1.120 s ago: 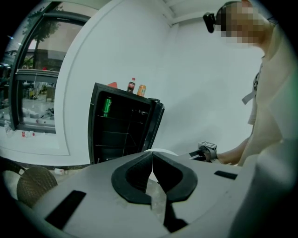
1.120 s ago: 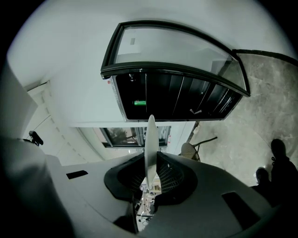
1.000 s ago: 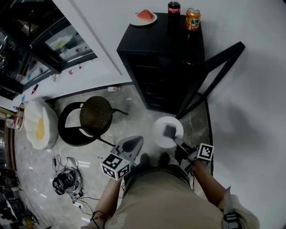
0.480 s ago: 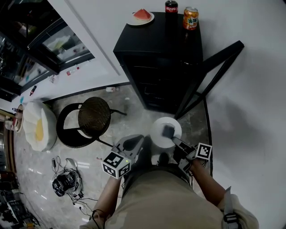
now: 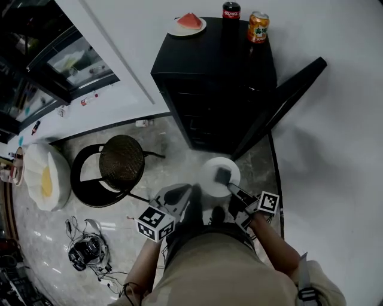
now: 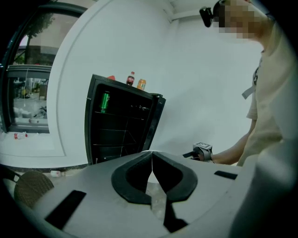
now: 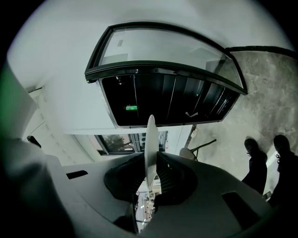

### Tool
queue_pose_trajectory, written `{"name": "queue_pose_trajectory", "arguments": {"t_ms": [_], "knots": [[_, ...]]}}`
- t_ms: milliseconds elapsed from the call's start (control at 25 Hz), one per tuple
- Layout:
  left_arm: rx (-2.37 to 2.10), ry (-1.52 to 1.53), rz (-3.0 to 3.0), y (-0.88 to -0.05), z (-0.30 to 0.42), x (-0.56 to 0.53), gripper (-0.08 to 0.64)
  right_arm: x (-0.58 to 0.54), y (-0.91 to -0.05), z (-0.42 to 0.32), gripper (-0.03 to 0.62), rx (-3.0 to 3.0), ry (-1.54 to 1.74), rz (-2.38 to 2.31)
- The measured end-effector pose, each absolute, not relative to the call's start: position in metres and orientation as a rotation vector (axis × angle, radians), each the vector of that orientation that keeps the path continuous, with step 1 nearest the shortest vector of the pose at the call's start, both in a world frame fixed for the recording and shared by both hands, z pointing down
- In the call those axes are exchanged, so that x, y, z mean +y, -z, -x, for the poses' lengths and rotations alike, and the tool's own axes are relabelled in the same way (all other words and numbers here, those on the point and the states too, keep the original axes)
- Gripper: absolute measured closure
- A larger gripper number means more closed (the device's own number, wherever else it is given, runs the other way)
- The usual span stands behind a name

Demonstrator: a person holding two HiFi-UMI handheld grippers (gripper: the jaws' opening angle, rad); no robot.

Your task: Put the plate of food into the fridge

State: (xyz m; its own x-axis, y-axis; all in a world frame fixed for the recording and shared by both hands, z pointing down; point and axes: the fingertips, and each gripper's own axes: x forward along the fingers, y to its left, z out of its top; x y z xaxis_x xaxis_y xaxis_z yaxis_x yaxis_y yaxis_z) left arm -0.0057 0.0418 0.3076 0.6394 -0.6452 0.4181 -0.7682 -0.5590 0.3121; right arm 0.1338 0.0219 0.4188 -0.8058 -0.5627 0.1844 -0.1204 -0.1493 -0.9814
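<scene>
Head view: hard to tell what lies on the white round plate (image 5: 210, 169); only a dark patch at its middle, jaw pad or food, not clear which. Right gripper (image 5: 226, 179) clamped on that plate from 5 o'clock, low over the stone floor (image 5: 173, 149), at 6 o'clock of the squat black fridge (image 5: 209, 66). Fridge door (image 5: 287, 89) swung wide toward 4 o'clock; shelves lost in shadow. Left gripper (image 5: 181, 192) at 9 o'clock of the plate, apart from it. On the fridge top: a red slice on a small dish (image 5: 188, 23), a dark cola bottle (image 5: 231, 11), an orange can (image 5: 258, 27).

Left gripper view: jaws pressed tip to tip, nothing between them. Open fridge at 11 o'clock, a green can (image 6: 105, 101) on its upper shelf.

Right gripper view: plate seen edge-on, a thin upright sliver pinched between jaws drawn almost together; its face out of sight. Open fridge at 12 o'clock.
</scene>
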Motion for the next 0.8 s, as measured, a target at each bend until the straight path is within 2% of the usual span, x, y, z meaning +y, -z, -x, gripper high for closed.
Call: {"name": "queue_pose_trajectory", "arguments": {"t_ms": [800], "knots": [[-1.081, -0.306, -2.311, -0.342, 0.059, 0.02, 0.549, -0.029, -0.462, -0.103, 0.529, 1.824, 2.049, 0.903]]}}
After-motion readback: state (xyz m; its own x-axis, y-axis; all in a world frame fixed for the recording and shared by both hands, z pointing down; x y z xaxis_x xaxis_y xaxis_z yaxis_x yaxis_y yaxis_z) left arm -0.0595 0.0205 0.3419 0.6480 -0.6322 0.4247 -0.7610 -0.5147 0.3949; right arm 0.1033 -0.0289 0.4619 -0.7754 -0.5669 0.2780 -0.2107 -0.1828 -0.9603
